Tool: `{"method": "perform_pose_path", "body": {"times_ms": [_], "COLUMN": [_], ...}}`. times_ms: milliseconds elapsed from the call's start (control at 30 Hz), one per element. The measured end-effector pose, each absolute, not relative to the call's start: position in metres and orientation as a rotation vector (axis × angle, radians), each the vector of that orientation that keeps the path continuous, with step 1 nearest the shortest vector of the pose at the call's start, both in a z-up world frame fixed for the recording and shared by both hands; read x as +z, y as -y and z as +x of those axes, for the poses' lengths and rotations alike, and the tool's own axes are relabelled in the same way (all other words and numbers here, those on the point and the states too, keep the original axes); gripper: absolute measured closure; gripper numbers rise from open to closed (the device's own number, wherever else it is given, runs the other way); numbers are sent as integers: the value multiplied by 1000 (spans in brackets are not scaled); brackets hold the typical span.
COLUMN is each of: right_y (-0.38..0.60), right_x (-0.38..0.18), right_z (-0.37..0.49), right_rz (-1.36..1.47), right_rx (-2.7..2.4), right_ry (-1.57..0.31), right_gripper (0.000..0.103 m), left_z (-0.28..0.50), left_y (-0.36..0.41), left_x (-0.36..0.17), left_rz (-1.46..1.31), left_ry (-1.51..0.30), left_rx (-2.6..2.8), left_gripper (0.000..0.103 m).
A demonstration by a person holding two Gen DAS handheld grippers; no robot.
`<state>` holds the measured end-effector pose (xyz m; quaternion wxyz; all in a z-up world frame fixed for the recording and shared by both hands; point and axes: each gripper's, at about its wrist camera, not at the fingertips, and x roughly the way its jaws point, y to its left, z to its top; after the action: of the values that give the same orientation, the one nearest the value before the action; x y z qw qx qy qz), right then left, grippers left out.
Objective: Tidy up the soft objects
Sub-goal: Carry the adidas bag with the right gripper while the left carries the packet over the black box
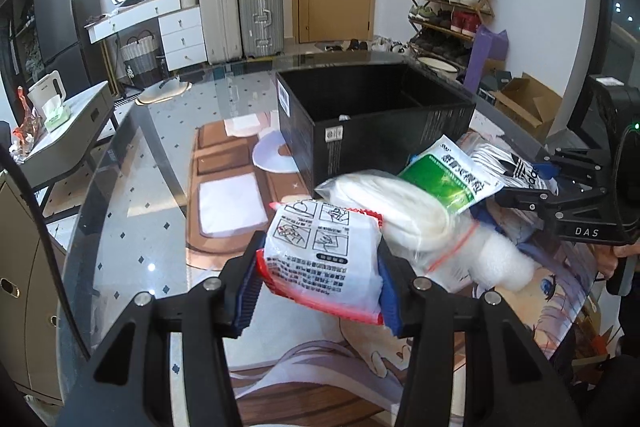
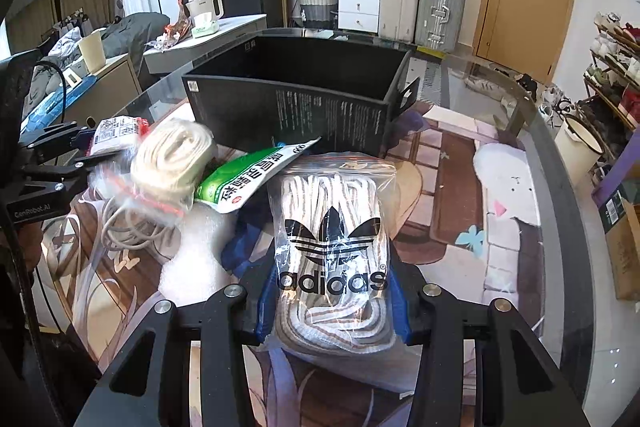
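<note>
Grippers (image 1: 320,287) (image 2: 332,291) tilted down; packets (image 1: 324,259) (image 2: 332,239) clamped

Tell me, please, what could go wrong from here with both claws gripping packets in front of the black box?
1. The left claw pinches only the near end of the red-edged packet, so it may sag or slip out.
2. The Adidas bag in the right claw is slick plastic and might slide.
3. The green sachet leaning on the pile could be knocked aside.

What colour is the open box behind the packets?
Black, with small white print; clearest in the right wrist view.
</note>
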<state>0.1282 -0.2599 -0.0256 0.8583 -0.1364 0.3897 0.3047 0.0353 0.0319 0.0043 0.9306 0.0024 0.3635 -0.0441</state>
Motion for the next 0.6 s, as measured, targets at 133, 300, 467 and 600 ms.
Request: {"method": "perform_pose_path", "body": {"times_ms": [133,300,467,600], "right_y": [266,277,280,280], "right_x": [-15,-1,12,22], "right_z": [127,124,119,117], "right_rz": [-274,-251,-241,-233], "right_rx": [619,600,595,603], "right_ry": [-791,-762,-729,-707], "right_gripper": [57,57,57,57], "left_z": [33,31,33,34], "left_y": [-36,-40,-44,-43], "left_x": [13,21,27,33], "left_rz": [-8,-29,-52,-62], "left_ry": [-717,-687,-663,-640], "left_rx": [-79,-68,-60,-58], "left_gripper": [54,54,54,54]}}
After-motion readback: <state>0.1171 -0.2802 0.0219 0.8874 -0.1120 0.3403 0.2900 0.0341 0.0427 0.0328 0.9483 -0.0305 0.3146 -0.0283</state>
